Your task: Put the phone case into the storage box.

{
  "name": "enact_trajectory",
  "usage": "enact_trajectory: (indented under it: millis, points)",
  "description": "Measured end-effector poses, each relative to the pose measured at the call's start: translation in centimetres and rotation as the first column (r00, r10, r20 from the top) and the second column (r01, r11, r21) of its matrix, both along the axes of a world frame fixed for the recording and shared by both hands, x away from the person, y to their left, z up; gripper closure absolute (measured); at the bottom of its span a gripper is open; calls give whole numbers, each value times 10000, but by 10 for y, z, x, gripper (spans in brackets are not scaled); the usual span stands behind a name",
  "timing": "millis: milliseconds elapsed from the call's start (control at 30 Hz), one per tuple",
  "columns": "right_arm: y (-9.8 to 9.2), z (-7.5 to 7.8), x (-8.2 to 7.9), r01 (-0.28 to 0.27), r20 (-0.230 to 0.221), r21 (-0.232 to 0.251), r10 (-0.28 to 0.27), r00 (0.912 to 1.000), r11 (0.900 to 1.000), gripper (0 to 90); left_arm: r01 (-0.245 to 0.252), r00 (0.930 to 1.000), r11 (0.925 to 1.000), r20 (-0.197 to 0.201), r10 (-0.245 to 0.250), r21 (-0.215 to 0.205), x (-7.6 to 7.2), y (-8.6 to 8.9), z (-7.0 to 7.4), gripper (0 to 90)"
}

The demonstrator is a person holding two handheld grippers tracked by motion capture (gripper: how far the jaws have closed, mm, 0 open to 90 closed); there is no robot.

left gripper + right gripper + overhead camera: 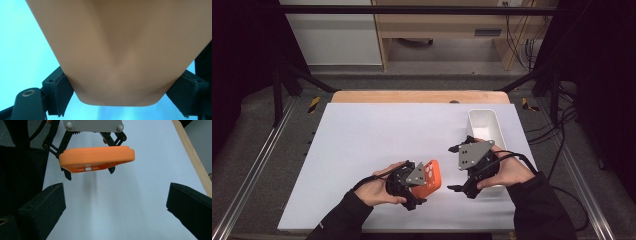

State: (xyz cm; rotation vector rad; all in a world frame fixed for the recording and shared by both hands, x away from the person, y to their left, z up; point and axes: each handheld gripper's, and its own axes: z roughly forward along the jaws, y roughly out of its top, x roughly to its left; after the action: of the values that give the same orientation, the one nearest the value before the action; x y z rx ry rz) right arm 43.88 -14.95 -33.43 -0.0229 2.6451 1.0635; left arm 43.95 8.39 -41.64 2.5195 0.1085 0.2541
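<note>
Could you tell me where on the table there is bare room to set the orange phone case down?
The white table sheet is bare across its whole left half and far middle, bordered by the wooden table edge. It is crowded near front right, where the left gripper holds the orange silicone phone case, the open right gripper and the white rectangular plastic bin.

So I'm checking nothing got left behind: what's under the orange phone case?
Below the orange phone case, held up by the left gripper, lies bare white table with its faint shadow. The patch directly beneath the gripper itself is hidden.
</note>
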Motion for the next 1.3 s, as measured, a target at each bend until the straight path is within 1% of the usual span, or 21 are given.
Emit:
enact_trajectory:
  millis: [67,100,167,233,300,367,567,633,733,767,833,900,1000,1200,1300]
  points:
    - [-2,-2,0,93,-28,181,-92,10000,9998,27,-30,10000,9999,-37,29,-121,0,2,-2,156]
    - [-2,-4,0,55,33,271,-56,10000,9996,27,-26,10000,9999,-90,25,-142,0,2,-2,156]
    - [-3,-6,-1,115,-21,457,-114,9999,9989,27,-36,10000,9999,-85,35,-150,0,3,-3,156]
    - [-3,-9,-1,145,129,697,-155,9998,9975,24,-33,9999,9996,-151,29,-292,0,4,-2,156]
    - [-3,-13,-1,111,181,694,-124,9998,9975,17,-24,9998,9990,-200,15,-435,0,5,-2,156]
    - [-1,-17,-1,104,154,739,-116,9998,9972,17,-5,9998,9989,-185,-3,-472,0,5,-2,156]
    - [0,-26,0,135,-209,1128,-112,9997,9935,15,-33,9998,9973,-185,19,-732,0,7,-2,156]
    - [-1,-28,0,120,-377,1311,-72,9993,9913,16,-57,9997,9960,-262,33,-891,0,8,-3,156]
    - [-1,-30,-1,20,-534,1490,60,9986,9888,18,-33,9994,9949,-342,-1,-1007,1,9,-3,156]
    - [-1,-30,-2,-16,-558,1521,102,9984,9884,17,-44,9993,9938,-364,4,-1111,1,9,-3,156]
    - [-1,-31,-4,-28,-614,1652,131,9980,9862,19,-26,9989,9930,-460,-29,-1178,2,10,-4,156]
    - [0,-31,-5,-59,-710,1755,186,9973,9845,19,-14,9976,9894,-688,-87,-1455,3,10,-5,156]
    - [1,-32,-6,-135,-819,1825,289,9962,9831,19,63,9966,9857,-803,-201,-1684,3,10,-6,156]
    - [3,-33,-6,-164,-1006,1898,361,9943,9817,25,150,9960,9811,-839,-317,-1930,3,8,-7,156]
    - [3,-32,-5,-136,-1080,1942,352,9935,9809,26,222,9959,9758,-803,-405,-2176,2,7,-7,156]
